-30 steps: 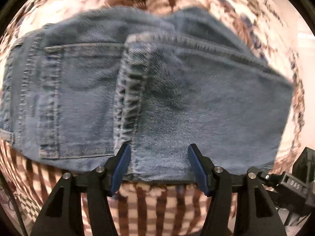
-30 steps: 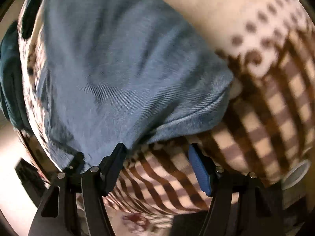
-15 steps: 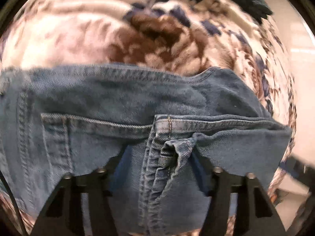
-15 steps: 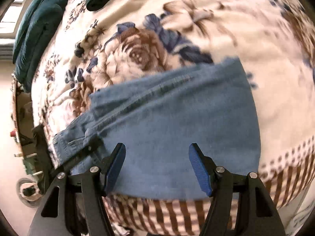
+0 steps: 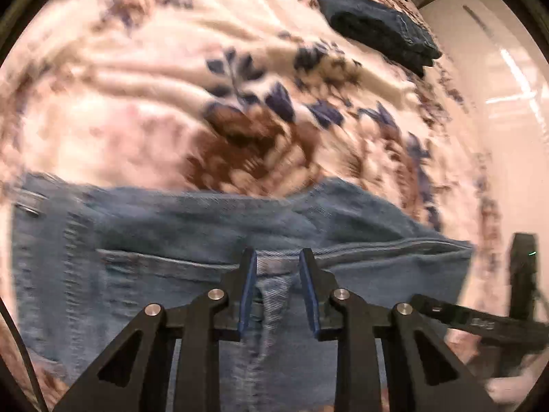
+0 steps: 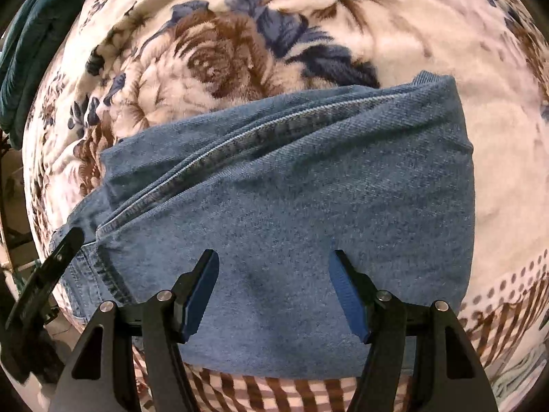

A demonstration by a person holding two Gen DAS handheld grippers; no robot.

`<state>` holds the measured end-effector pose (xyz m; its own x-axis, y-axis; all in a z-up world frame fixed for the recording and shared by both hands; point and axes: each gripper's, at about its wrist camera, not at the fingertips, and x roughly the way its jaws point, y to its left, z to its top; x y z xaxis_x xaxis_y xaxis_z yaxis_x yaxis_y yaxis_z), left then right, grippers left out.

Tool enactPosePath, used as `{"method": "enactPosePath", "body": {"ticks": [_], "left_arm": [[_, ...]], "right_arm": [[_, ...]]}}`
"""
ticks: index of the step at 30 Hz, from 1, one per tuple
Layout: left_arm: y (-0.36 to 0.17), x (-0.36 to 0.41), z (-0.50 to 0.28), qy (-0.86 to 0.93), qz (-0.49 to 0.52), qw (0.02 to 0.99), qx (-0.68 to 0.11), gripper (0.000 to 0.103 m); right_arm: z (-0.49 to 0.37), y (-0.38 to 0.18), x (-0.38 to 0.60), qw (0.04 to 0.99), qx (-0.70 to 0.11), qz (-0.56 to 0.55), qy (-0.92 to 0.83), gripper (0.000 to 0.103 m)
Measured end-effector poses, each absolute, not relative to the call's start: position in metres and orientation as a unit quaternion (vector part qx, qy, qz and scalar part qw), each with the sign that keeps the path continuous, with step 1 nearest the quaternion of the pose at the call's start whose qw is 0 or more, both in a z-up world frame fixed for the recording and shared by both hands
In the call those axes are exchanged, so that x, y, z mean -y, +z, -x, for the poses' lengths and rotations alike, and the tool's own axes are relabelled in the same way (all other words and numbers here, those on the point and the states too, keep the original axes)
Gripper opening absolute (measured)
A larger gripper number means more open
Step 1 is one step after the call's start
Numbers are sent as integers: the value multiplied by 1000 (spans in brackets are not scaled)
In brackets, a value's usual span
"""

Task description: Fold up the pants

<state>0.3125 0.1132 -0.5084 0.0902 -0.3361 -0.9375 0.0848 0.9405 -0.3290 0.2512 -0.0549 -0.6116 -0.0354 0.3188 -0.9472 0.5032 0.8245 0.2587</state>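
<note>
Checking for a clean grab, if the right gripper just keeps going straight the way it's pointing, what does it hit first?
Most likely the jeans: the right gripper stands open above their plain denim panel, nothing in between. The floral blanket lies underneath. How close is unclear.

Left wrist view: strong motion blur smears the flowered blanket (image 5: 144,79) and the jeans (image 5: 137,240) ahead of the left gripper (image 5: 278,274); a bright streak of glare lies far right. Right wrist view: sharp, evenly lit from above, soft shadow under the right gripper (image 6: 274,274). Both views bulge, with dark corners beyond the circular rim.
</note>
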Motion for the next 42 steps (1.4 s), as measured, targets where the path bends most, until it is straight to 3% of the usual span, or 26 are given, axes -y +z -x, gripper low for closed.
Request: {"method": "enactPosePath", "body": {"ticks": [4, 6, 9, 11, 13, 18, 24, 25, 27, 29, 30, 31, 32, 35, 42], "left_arm": [[-513, -127, -308, -166, 177, 703, -668, 56], [-518, -118, -306, -167, 181, 694, -677, 56], [-528, -105, -303, -164, 134, 705, -677, 49], [-530, -96, -303, -160, 89, 716, -673, 26], [-520, -92, -302, -168, 77, 734, -653, 20], [-499, -76, -298, -179, 42, 762, -621, 18], [-537, -81, -312, -132, 24, 741, -658, 22], [-541, -82, -313, -132, 24, 736, -664, 24], [-534, -89, -313, -117, 34, 736, -666, 40], [-521, -99, -307, -106, 48, 738, -664, 46], [-513, -105, -303, -94, 53, 742, -661, 55], [-507, -113, -298, -80, 53, 746, -659, 75], [-498, -123, -291, -68, 57, 752, -653, 89], [-483, -157, -270, -28, 64, 758, -648, 96], [-493, -265, -225, 77, 182, 731, -653, 97]], "right_arm": [[-248, -611, 55, 626, -719, -294, -74, 69], [-247, -613, 55, 623, -721, -293, -74, 69], [-246, -617, 54, 621, -724, -290, -76, 69], [-246, -618, 55, 623, -724, -287, -79, 69], [-245, -616, 55, 626, -721, -285, -81, 69], [-240, -612, 59, 632, -714, -289, -88, 69], [-233, -612, 71, 626, -714, -301, -86, 69], [-234, -612, 72, 624, -717, -298, -85, 69], [-234, -610, 73, 624, -720, -293, -80, 69], [-234, -606, 71, 629, -722, -280, -73, 72], [-233, -604, 70, 632, -721, -275, -70, 79], [-230, -600, 68, 638, -722, -258, -73, 97], [-228, -597, 65, 645, -722, -237, -77, 98], [-224, -586, 50, 668, -720, -164, -90, 98], [-211, -568, 13, 690, -713, -91, -83, 98]]}}
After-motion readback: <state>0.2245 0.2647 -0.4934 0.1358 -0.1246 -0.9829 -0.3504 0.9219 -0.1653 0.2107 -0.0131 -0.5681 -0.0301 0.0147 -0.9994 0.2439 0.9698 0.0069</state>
